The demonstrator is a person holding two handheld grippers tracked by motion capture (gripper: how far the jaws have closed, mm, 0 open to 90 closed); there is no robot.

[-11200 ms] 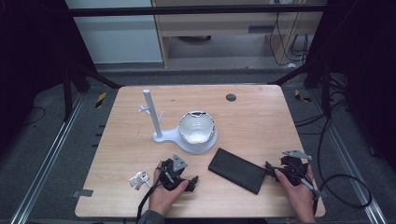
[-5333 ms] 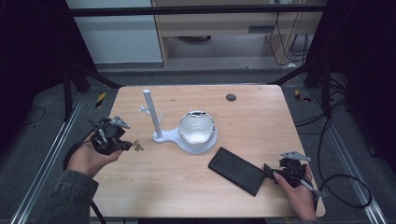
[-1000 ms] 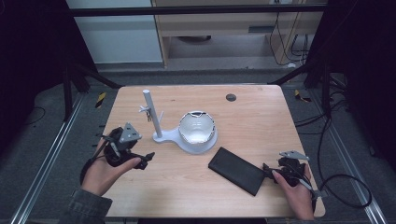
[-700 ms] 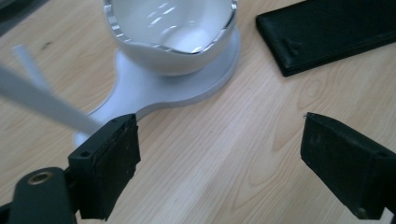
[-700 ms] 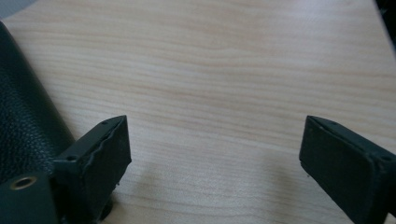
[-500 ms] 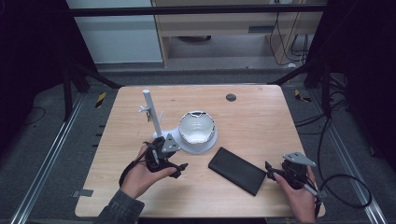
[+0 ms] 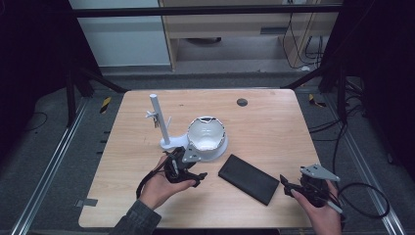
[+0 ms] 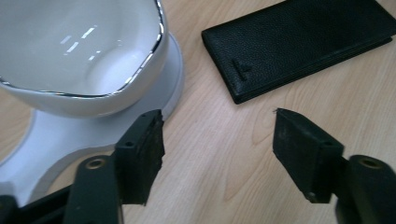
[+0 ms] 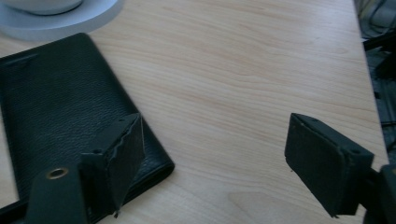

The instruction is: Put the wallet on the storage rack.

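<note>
On the wooden table [image 7: 274, 122], a black wallet [image 7: 248, 178] lies flat at the near right, its long axis running diagonally from far-left to near-right. It is flanked by both grippers. The right gripper [image 7: 288, 188] appears nearer, just off its near-right corner; the left gripper [image 7: 198, 177] faces its far-left end beside the white bowl stand [image 7: 205, 139]. Both have just been closing, but nothing is grasped.
</note>
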